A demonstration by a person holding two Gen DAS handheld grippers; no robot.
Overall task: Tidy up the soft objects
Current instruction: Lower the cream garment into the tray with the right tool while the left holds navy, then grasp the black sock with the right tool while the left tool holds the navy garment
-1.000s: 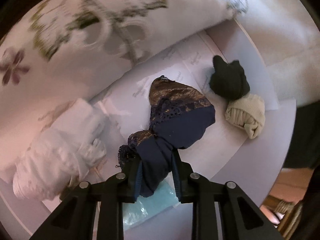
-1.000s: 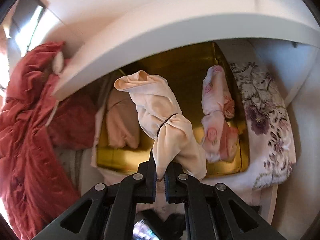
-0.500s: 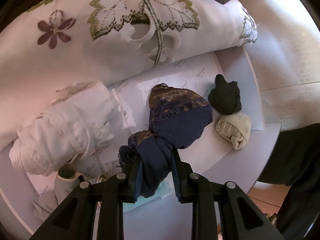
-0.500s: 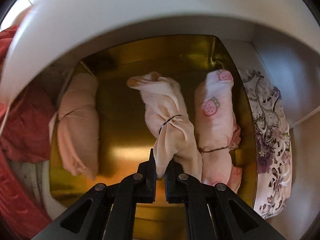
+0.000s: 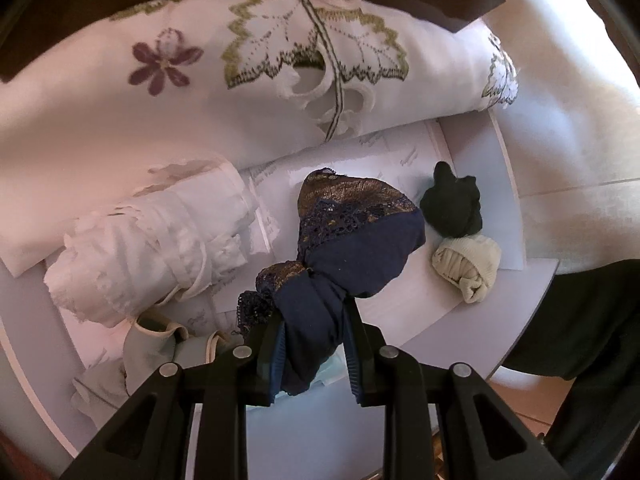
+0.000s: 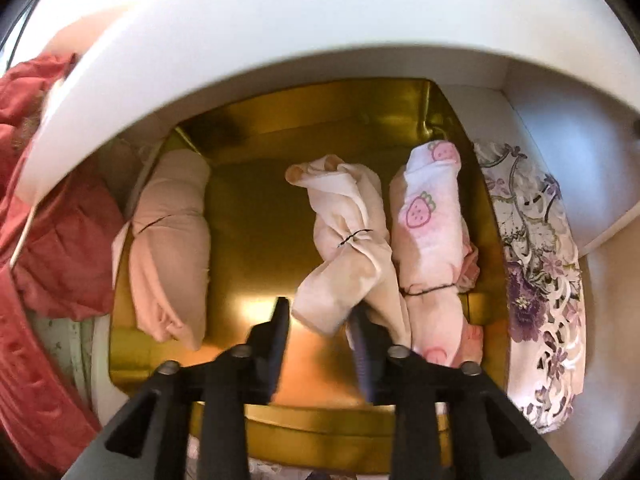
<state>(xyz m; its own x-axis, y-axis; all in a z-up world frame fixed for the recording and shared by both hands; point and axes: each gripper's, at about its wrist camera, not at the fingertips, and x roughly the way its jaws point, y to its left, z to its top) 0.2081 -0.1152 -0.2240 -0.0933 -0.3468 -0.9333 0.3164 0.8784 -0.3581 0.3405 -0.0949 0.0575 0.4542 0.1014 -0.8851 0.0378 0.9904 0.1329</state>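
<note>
My left gripper (image 5: 314,320) is shut on a rolled navy garment with gold lace (image 5: 352,240), held above a white shelf (image 5: 452,344). On the shelf lie a black sock ball (image 5: 454,204), a beige sock ball (image 5: 468,268) and a white lace roll (image 5: 148,248). In the right wrist view my right gripper (image 6: 320,316) is opening over a gold tray (image 6: 256,240). A cream cloth roll tied with a black band (image 6: 348,240) lies in the tray, its near end resting against the right finger, no longer pinched. A strawberry-print roll (image 6: 428,232) lies right of it, a pink roll (image 6: 172,240) at the left.
A folded floral embroidered cloth (image 5: 248,92) lies behind the shelf items; it also shows right of the tray (image 6: 536,272). A white shelf board (image 6: 280,40) overhangs the tray. Red bedding (image 6: 48,240) is piled at the left. A pale blue cloth (image 5: 332,372) lies under the left gripper.
My right gripper lowered the cream roll into the gold tray beside the strawberry roll and its jaws parted. My left gripper rose and rolled with the navy garment still in it.
</note>
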